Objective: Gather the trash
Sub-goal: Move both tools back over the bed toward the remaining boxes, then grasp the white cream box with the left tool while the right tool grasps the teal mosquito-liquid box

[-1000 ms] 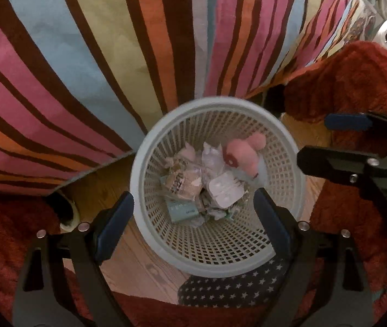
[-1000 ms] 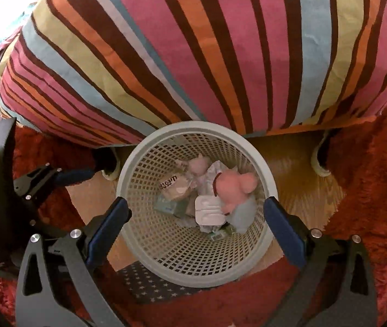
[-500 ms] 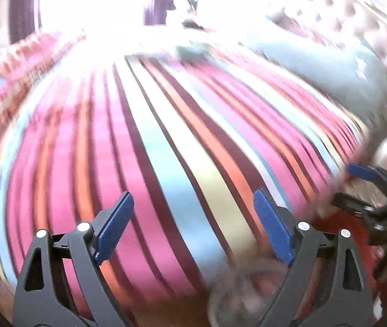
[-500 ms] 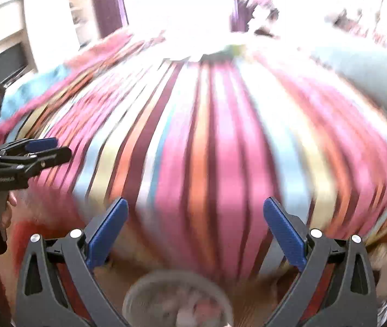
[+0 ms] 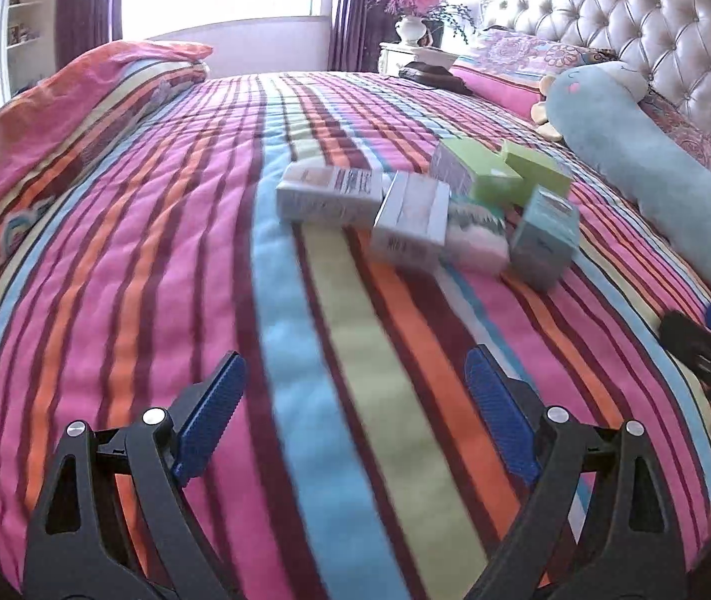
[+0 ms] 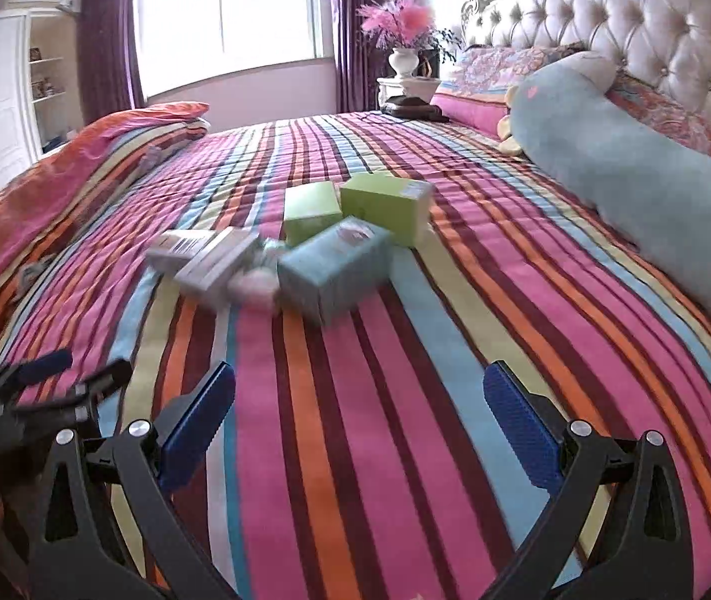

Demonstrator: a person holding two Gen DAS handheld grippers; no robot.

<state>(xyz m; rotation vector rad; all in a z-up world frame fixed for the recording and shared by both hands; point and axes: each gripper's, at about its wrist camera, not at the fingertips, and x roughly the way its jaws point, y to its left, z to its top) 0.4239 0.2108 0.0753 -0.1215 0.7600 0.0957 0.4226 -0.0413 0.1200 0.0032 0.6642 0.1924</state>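
A heap of small cartons lies on the striped bedspread (image 5: pixel 305 330): two white boxes (image 5: pixel 327 195) (image 5: pixel 413 220), two green boxes (image 5: pixel 535 172), a teal box (image 5: pixel 545 237) and a crumpled pink-white wad (image 5: pixel 478 245). In the right wrist view the teal box (image 6: pixel 332 267), green boxes (image 6: pixel 388 205), white boxes (image 6: pixel 205 255) and wad (image 6: pixel 255 285) lie ahead. My left gripper (image 5: pixel 355 400) is open and empty, short of the heap. My right gripper (image 6: pixel 360 410) is open and empty, also short of it. Each shows at the other view's edge.
A long blue plush bolster (image 6: pixel 630 175) lies along the tufted headboard (image 6: pixel 605 15) on the right. A folded striped quilt (image 5: pixel 55 115) lies at the left. A nightstand with a flower vase (image 6: pixel 403 62) stands beyond the bed.
Both grippers have swung up from over the white trash basket on the floor to face across the bed top. The basket is out of view. Both stay open and empty.
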